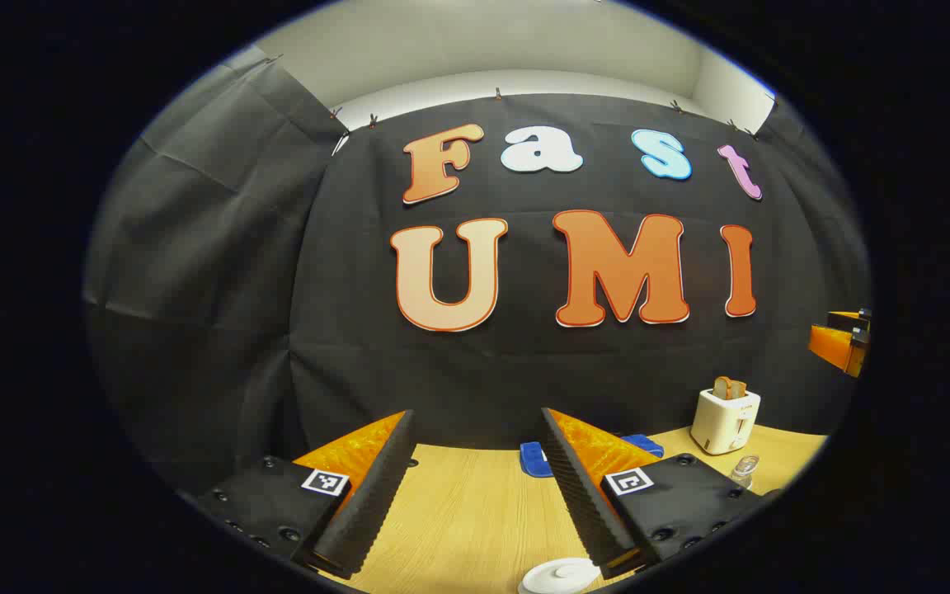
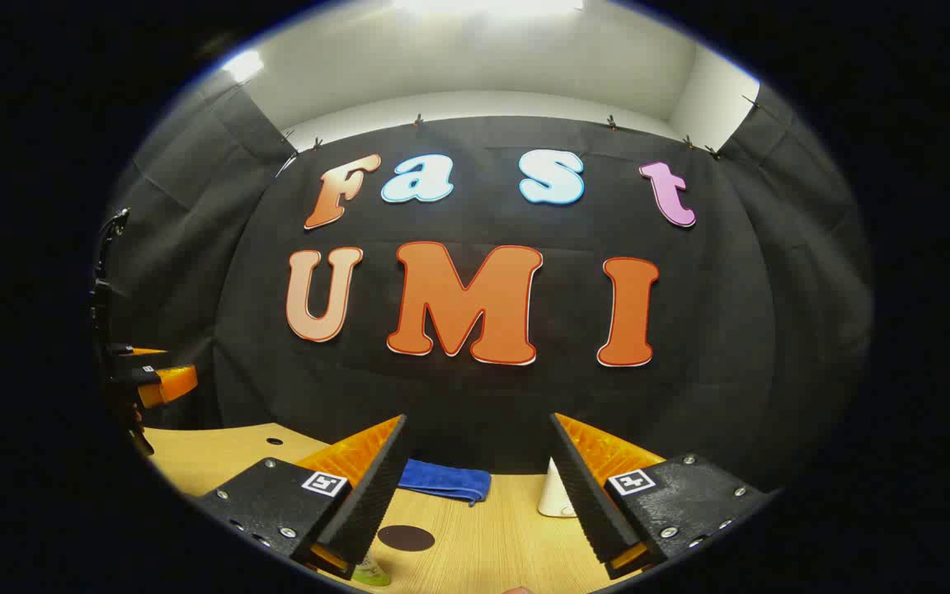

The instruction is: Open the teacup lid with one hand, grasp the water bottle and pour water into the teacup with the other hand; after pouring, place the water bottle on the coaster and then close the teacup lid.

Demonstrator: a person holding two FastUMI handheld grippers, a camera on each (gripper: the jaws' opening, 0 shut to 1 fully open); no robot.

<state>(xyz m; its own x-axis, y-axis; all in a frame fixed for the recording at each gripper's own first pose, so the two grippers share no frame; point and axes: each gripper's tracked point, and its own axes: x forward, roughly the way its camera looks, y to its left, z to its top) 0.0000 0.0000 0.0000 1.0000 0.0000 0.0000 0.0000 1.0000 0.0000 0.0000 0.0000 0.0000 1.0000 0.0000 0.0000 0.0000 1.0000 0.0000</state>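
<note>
In the left gripper view the left gripper (image 1: 475, 487) is held wide apart with nothing between its fingers, and the white teacup lid (image 1: 559, 575) lies at the very bottom edge, just under and slightly inside the right-hand finger, so this gripper is the nearer one to the lid and must come down and a little forward to reach it. In the right gripper view the right gripper (image 2: 479, 491) is also spread and empty; a small part of the water bottle (image 2: 371, 572) with a green label shows at the bottom under its left-hand finger, close below the tool. A bit farther on the wooden table (image 2: 491, 544) is the dark round coaster (image 2: 406, 538), between the fingers. Behind it lie a blue cloth (image 2: 444, 481) and a white toaster (image 1: 725, 420), near the black wall
</note>
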